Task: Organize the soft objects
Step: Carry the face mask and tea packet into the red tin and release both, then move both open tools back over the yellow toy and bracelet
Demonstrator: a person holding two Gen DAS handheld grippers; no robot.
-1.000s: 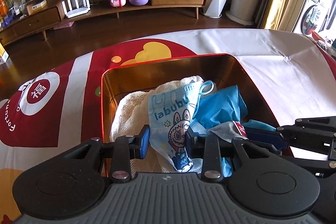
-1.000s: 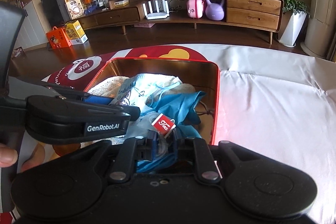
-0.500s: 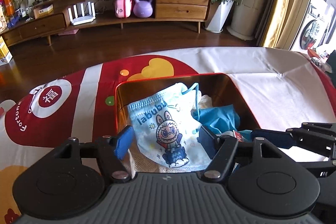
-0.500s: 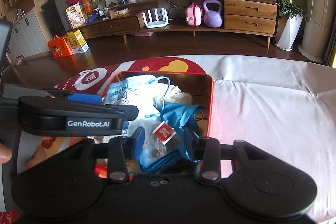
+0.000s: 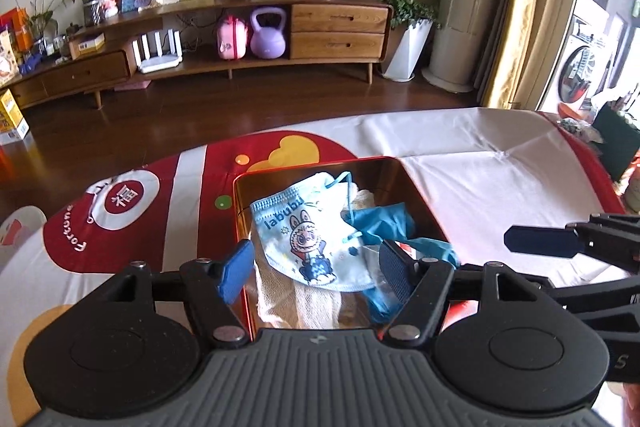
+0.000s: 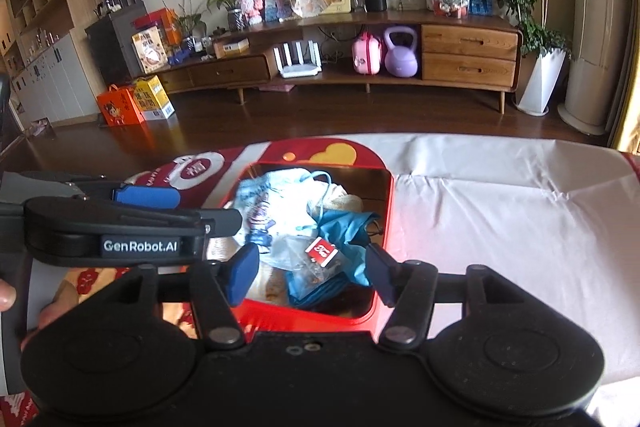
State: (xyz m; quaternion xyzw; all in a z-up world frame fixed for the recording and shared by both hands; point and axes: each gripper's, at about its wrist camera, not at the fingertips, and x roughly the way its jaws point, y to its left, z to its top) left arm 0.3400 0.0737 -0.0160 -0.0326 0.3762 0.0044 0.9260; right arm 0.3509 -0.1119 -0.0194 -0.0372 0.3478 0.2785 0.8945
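The left gripper (image 5: 316, 269) and right gripper (image 6: 308, 273) have just been opening and are now holding nothing. A second ago they were gripping the soft things. Those are now lying in the shiny red tin (image 5: 420, 195): a thin paper mask (image 5: 304, 231), crumpled blue cloth (image 6: 344, 227), a knitted cream cloth (image 5: 304, 303). So this drop is looking done.

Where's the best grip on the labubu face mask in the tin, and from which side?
Take the face mask by its raised far edge, near the blue ear loop, coming down from above. It lies loosely on top of the pile in the red tin, so nothing covers it, and the tin's walls block any sideways approach. A flat pinch across that thin edge should lift it clear of the blue cloth.
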